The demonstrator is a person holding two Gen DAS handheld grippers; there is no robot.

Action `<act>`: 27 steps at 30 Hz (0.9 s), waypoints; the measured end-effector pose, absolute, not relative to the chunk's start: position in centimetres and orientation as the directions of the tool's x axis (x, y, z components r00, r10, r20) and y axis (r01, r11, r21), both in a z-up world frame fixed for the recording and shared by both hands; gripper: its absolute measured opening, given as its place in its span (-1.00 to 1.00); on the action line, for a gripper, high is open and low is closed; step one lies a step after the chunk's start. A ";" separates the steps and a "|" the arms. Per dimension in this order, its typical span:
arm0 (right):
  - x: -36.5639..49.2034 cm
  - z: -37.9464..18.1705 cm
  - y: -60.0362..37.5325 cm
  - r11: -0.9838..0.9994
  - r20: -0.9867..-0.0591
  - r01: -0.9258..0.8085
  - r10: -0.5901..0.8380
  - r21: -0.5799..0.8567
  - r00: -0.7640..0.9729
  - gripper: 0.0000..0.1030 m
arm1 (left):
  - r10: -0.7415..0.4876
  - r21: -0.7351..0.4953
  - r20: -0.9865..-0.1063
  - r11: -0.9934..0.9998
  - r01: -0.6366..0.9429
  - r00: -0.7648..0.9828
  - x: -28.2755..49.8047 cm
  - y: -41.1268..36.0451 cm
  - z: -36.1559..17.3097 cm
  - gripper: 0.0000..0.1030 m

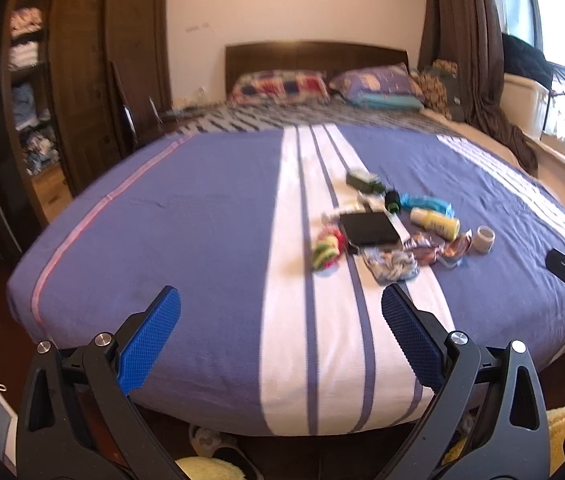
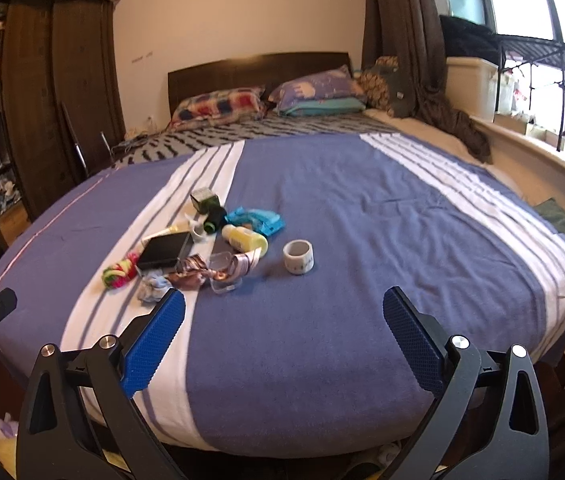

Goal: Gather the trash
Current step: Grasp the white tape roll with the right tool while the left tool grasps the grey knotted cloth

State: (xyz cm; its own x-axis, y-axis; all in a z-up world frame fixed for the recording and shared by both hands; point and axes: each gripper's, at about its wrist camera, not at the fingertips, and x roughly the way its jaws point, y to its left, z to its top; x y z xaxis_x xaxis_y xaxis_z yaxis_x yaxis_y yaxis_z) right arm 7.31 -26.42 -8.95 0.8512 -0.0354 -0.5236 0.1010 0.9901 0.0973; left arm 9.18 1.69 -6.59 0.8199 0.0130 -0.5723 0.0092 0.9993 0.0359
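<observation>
Both grippers hang off the foot of the bed (image 2: 322, 360), short of the clutter. Left gripper (image 1: 280, 340): jaws spread wide, nothing between them. Right gripper (image 2: 282, 340): likewise spread and empty. Looks like a ready stance before a first reach; no bin or bag shows in either view.

Trash sits in one loose pile mid-bed, on and beside the white stripe. Crumpled wrappers (image 2: 198, 272) lie nearest the foot, touching a clear plastic case (image 2: 222, 276). Blue crinkled bag (image 2: 258, 220) lies behind a yellow bottle (image 2: 244, 240) on its side. Tape roll (image 2: 298, 257) stands apart to the right. Black box (image 2: 166, 252) lies flat, a colourful scrunchie-like bundle (image 2: 120, 272) just beside it; probably keepers, not trash.

Right gripper is better placed for the wrappers, I judge.
</observation>
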 end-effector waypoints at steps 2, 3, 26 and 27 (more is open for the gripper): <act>9.0 -9.9 -27.2 0.988 -0.542 0.105 -0.028 0.111 0.840 0.77 | -0.027 0.014 -0.597 0.999 0.044 0.802 10.7 1.0 -7.8 0.85; 9.8 -10.2 -27.4 0.988 -0.550 0.106 -0.027 0.112 0.835 0.69 | -0.041 0.006 -0.603 0.998 0.056 0.797 11.1 0.6 -8.2 0.85; 21.9 -16.2 -29.2 0.994 -0.649 0.058 0.016 0.093 0.760 -0.32 | -0.202 -0.070 -0.717 0.973 0.220 0.667 21.7 -7.7 -15.3 -0.09; 21.8 -16.2 -29.1 0.994 -0.648 0.052 0.021 0.093 0.761 -0.32 | -0.201 -0.066 -0.718 0.973 0.222 0.666 21.7 -7.6 -15.3 -0.11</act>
State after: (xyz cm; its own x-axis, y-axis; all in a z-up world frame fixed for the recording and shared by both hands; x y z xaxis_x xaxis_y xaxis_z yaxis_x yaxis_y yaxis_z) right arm 21.82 -29.13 -16.22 0.7613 0.0207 -0.6481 0.0523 0.9943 0.0932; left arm 21.69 -7.64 -15.27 0.6664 -0.2008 -0.7181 0.2222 0.9728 -0.0658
